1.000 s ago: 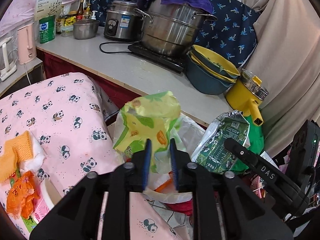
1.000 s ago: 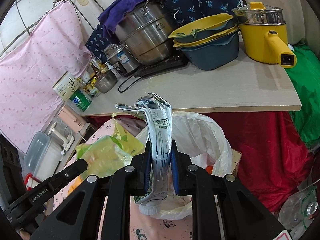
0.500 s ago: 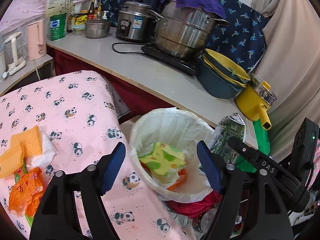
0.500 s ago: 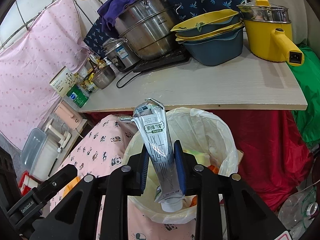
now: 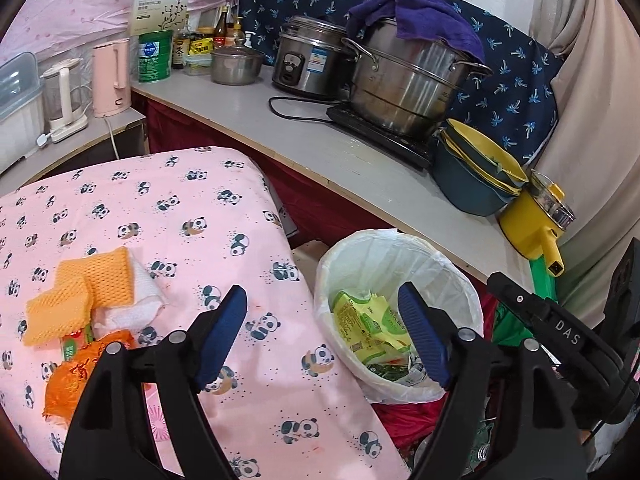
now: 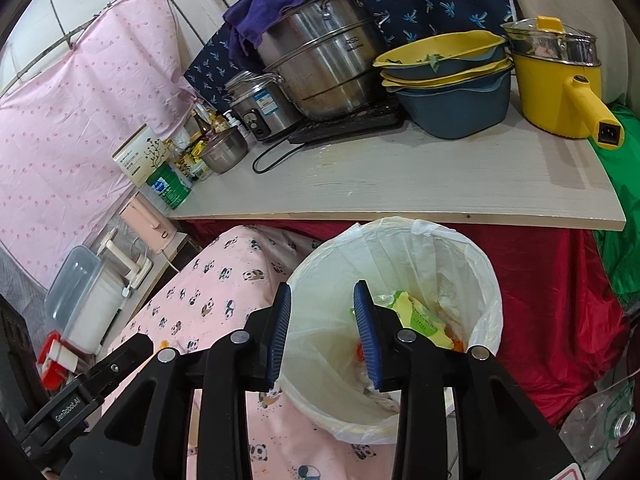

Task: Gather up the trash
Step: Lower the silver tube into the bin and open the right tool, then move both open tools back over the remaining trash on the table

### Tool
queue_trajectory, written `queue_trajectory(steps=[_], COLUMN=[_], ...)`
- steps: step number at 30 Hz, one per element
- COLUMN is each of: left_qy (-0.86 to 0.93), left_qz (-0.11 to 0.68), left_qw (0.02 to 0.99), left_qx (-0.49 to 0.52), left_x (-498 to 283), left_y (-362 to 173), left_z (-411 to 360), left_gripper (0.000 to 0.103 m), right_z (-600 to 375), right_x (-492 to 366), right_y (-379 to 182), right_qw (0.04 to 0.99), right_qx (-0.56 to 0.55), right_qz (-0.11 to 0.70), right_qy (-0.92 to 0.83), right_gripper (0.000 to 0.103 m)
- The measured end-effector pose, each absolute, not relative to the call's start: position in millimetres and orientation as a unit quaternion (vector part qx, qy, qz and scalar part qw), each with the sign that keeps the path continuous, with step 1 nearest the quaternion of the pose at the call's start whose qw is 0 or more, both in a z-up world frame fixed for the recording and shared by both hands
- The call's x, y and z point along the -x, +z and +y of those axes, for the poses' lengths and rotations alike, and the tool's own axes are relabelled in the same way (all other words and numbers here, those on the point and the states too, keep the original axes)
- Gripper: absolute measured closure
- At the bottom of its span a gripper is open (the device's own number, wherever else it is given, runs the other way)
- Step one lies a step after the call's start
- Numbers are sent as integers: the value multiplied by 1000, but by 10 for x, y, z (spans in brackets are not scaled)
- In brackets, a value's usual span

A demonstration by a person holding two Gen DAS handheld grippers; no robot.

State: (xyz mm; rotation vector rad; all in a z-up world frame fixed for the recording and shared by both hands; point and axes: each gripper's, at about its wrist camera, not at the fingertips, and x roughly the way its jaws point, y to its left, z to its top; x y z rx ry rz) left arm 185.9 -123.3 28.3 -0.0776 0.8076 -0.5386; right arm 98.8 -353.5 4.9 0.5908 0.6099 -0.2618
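A bin with a white liner [image 5: 400, 240] [image 6: 400, 224] stands beside a pink panda cloth [image 5: 180, 208]. Inside it lies a yellow-green wrapper [image 5: 360, 320] [image 6: 420, 316]. My left gripper [image 5: 320, 292] hangs over the cloth's edge and the bin rim, its jaws wide and still opening, nothing between them. My right gripper [image 6: 322, 286] hovers above the bin, its jaws opening and empty. On the cloth to the left lie orange mesh pads [image 5: 96, 276], a white wad [image 5: 144, 300] and an orange wrapper [image 5: 76, 376].
A grey counter [image 6: 400, 184] behind the bin carries a large steel pot [image 6: 320, 60], stacked blue and yellow bowls [image 6: 448, 80] and a yellow electric pot [image 6: 560, 80]. Red cloth [image 6: 540, 300] hangs under it. A plastic bottle [image 6: 600, 420] lies on the floor at the right.
The left gripper opened and the yellow-green wrapper fell into the bin; that gripper shifted left over the cloth. The right gripper opened and the silver packet is gone from its jaws.
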Motion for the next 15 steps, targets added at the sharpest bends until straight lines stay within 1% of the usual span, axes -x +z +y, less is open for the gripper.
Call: queue_trajectory(steps=[11,14,15], left_qy=[-214,-198,-192], left_qz=[384,380,377], left_qw=[897,902,904], left_qx=[48,52,53], left_x=[-1842,-1809,-1796], left_y=[290,303,308], left_z=[-784,-617,-555], left_gripper=[29,21,20], right_z=[-3101,-2929,-2875], right_x=[-1035,-1050,-1055], right_y=[245,281,294], right_qw=[915,917,918], right_qx=[-255,-248,-245], right_qz=[297,300,302], right_qy=[-97,-81,-75], right_gripper=[61,61,61])
